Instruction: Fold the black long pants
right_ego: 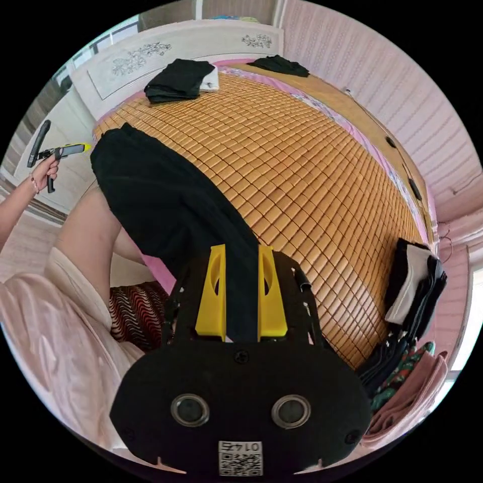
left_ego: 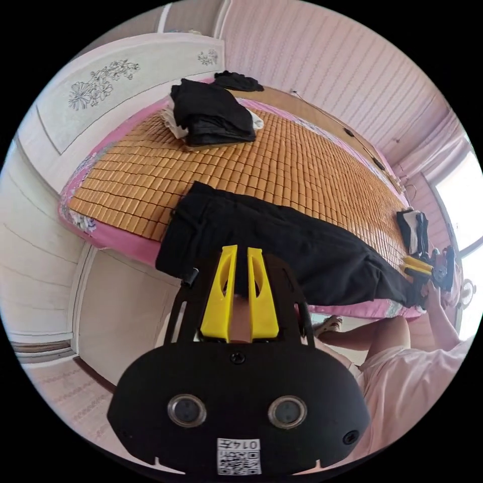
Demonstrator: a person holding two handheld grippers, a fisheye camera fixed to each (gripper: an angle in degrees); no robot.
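— Left gripper view first: where are the black long pants [left_ego: 282, 241] found relative to the left claw [left_ego: 240, 294]?
— They are laid lengthwise along the near edge of the bed, on the woven bamboo mat [left_ego: 302, 166]. The waist end is seen between the yellow jaws, which are set narrow with black cloth in the gap. Whether both jaws press on the cloth cannot be told.
— And at the other end?
— In the right gripper view the leg end of the pants is run straight between the jaws of the right claw [right_ego: 241, 297]. The gap is filled by the dark fabric, and the cloth appears to be pinched on both sides.
— What is placed around them?
— A stack of folded black clothes [left_ego: 216, 113] is set on the mat near the white headboard [left_ego: 126, 85], with another dark garment [left_ego: 239, 80] beyond it. A second pile of folded garments [right_ego: 415, 287] is seen at the far end of the mat, close beside the right claw.
— What stands in the way?
— The person's legs and pale clothing [right_ego: 50, 327] are pressed up beside the bed edge, just below the pants.
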